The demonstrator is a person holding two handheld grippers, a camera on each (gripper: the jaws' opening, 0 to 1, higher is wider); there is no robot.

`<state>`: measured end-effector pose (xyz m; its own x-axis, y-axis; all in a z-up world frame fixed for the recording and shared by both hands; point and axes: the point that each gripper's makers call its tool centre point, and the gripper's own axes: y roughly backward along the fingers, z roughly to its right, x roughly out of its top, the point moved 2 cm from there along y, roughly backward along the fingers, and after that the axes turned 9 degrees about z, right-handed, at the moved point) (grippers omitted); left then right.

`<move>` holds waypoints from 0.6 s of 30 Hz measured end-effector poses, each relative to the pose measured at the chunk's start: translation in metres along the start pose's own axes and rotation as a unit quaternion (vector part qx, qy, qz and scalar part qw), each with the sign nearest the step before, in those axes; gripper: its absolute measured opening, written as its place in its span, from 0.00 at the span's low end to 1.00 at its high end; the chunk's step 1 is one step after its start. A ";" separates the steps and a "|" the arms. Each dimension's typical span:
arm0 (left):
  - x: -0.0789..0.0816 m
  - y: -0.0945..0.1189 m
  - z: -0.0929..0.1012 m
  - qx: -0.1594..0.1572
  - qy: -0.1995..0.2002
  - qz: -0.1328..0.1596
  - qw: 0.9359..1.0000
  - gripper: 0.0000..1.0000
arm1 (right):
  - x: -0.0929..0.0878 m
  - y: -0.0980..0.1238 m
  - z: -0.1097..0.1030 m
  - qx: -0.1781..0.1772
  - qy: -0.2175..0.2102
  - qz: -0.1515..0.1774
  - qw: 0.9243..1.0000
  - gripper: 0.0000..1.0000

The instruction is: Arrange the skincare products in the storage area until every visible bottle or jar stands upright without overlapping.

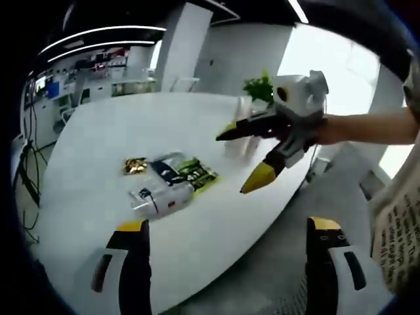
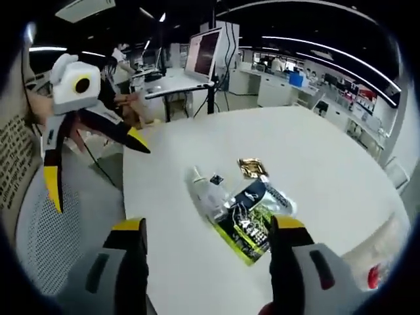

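Observation:
A small heap of skincare products lies flat on the white table (image 1: 98, 131): a white bottle (image 1: 159, 197) on its side, a dark pouch (image 1: 169, 173), a green-and-black sachet (image 1: 199, 174) and a small gold packet (image 1: 134, 165). The right gripper view has the same bottle (image 2: 207, 191), sachet (image 2: 248, 228) and gold packet (image 2: 252, 167). My left gripper (image 1: 228, 225) is open near the table's edge, short of the heap. My right gripper (image 2: 207, 225) is open above the heap's near side, holding nothing. Each gripper appears in the other's view, right gripper (image 1: 237, 159) and left gripper (image 2: 96, 167), both raised in the air.
Pale upright containers (image 1: 237, 134) stand behind the right gripper, near a green plant (image 1: 259, 86); a pale item with a red spot (image 2: 371, 275) sits at the table's edge. The table edge (image 2: 131, 197) drops to grey floor. A monitor (image 2: 203, 52) and desks stand beyond.

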<state>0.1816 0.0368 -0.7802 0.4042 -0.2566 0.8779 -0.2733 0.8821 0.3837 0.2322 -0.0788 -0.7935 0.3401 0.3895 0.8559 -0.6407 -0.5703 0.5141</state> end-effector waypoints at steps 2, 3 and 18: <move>-0.001 0.001 -0.002 0.000 0.000 0.001 1.000 0.97 | 0.000 -0.010 0.001 0.005 0.001 -0.003 1.000 0.74; -0.001 0.002 -0.004 0.000 0.000 0.000 1.000 0.97 | 0.000 -0.014 0.001 0.007 0.002 -0.005 1.000 0.73; -0.012 0.011 -0.029 0.016 0.018 -0.006 1.000 0.94 | -0.016 -0.073 -0.009 0.068 0.016 -0.041 0.997 0.61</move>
<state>0.1994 0.0610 -0.7947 0.4391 -0.2524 0.8622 -0.2957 0.8656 0.4040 0.2678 -0.0369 -0.8453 0.3636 0.4603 0.8099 -0.5125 -0.6271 0.5865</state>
